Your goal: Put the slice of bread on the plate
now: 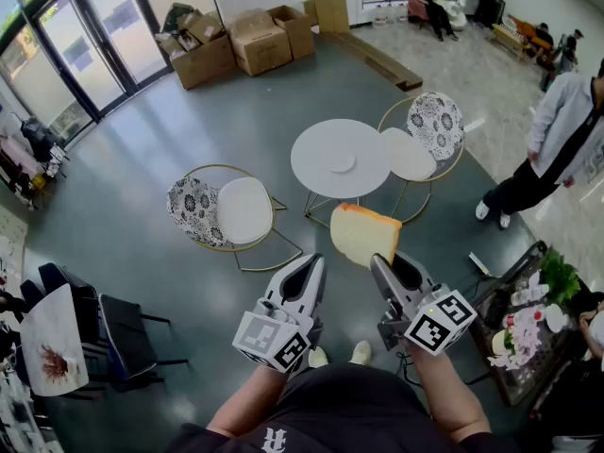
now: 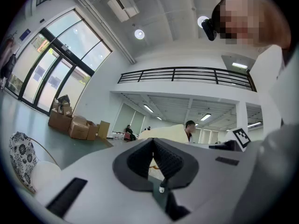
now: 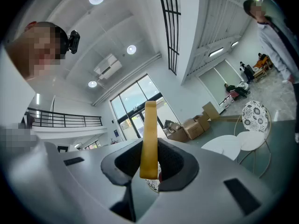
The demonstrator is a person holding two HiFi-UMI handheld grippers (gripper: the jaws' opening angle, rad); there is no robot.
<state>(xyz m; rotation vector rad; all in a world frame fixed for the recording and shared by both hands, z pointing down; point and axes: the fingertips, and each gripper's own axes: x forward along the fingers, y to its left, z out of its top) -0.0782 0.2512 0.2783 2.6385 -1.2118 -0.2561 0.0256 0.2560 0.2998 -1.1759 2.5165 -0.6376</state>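
Note:
A thick slice of bread (image 1: 363, 234) with a tan crust stands on edge between the jaws of my right gripper (image 1: 382, 262), which is shut on it. In the right gripper view the bread (image 3: 150, 139) rises edge-on from the pads. A small white plate (image 1: 342, 161) lies on the round white table (image 1: 316, 177) on the floor beyond both grippers. My left gripper (image 1: 311, 264) is held level beside the right one, jaws together and holding nothing. In the left gripper view, past the closed left gripper (image 2: 153, 155), the bread (image 2: 168, 133) shows to the right.
Two gold-framed chairs with patterned backs (image 1: 226, 210) (image 1: 420, 140) flank the table. Cardboard boxes (image 1: 236, 41) sit by the far glass doors. A person (image 1: 557, 140) stands at the right. A low tray of food (image 1: 528, 324) lies near right, dark chairs (image 1: 113, 333) near left.

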